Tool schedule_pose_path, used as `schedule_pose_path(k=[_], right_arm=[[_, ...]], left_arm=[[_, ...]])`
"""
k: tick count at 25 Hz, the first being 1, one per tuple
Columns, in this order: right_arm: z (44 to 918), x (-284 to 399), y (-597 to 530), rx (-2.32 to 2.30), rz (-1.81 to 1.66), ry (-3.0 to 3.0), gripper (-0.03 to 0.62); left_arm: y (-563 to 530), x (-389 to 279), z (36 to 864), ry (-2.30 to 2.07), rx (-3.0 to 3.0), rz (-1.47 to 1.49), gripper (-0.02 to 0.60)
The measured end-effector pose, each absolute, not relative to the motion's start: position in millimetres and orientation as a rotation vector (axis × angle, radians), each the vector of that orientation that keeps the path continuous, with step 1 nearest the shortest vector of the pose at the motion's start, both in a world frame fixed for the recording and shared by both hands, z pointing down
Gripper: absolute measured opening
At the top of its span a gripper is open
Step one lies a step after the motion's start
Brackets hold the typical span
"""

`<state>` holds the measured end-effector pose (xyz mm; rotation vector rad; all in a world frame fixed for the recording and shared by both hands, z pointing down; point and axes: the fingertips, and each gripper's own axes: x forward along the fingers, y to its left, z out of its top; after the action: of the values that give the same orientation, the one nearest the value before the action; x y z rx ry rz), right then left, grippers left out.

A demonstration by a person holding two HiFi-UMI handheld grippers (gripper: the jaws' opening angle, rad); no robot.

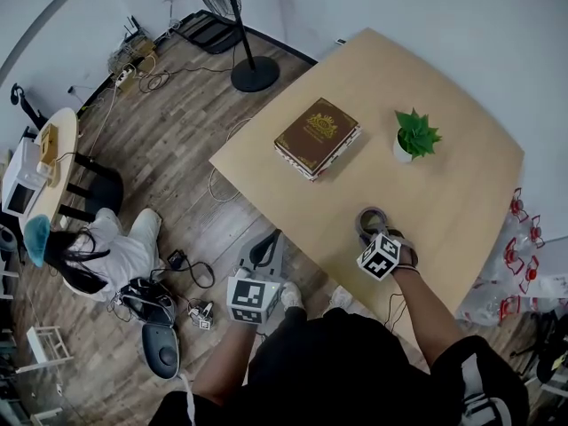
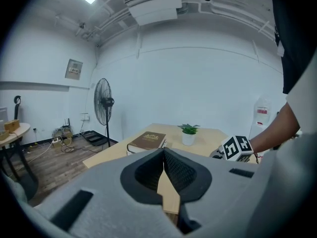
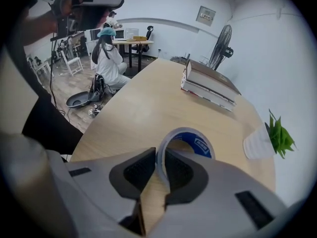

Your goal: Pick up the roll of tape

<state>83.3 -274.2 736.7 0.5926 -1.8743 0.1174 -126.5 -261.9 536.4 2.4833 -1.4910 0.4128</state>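
The right gripper [image 1: 374, 234] is pointing steeply down at the near edge of the light wooden table [image 1: 444, 176], in the lower right of the head view. The bare right forearm [image 1: 424, 302] is reaching up to it from the bottom of the frame. In the right gripper view its jaws are pinching the near wall of the roll of tape [image 3: 190, 140], one dark pad [image 3: 134, 171] lying outside the ring and the other inside its hole. The roll of tape is sitting flat on the table, showing a blue inner core, well apart from the brown book [image 1: 317, 137] and the small potted plant [image 1: 414, 136] farther up the frame. The left gripper [image 1: 269, 242] is hanging off the table, over the wooden floor [image 1: 169, 149] just left of the table's near corner, with the left forearm [image 1: 222, 362] rising from the bottom centre. It is aiming roughly level across the tabletop, and its jaws are pressed together at the tips with nothing between them.
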Motion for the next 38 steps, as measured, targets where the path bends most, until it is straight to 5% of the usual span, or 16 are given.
schedule_pose_path(k=[12, 38], right_arm=[[709.5, 76.5, -277.4, 0.719, 0.061, -1.91, 0.046], [445.9, 36.4, -274.3, 1.477, -0.069, -2.518, 0.043]], left_arm=[[-253.6, -124.2, 538.4, -1.457, 2.502, 0.416, 0.005], [-263.4, -110.4, 491.4, -1.512, 2.553, 0.251, 0.005]])
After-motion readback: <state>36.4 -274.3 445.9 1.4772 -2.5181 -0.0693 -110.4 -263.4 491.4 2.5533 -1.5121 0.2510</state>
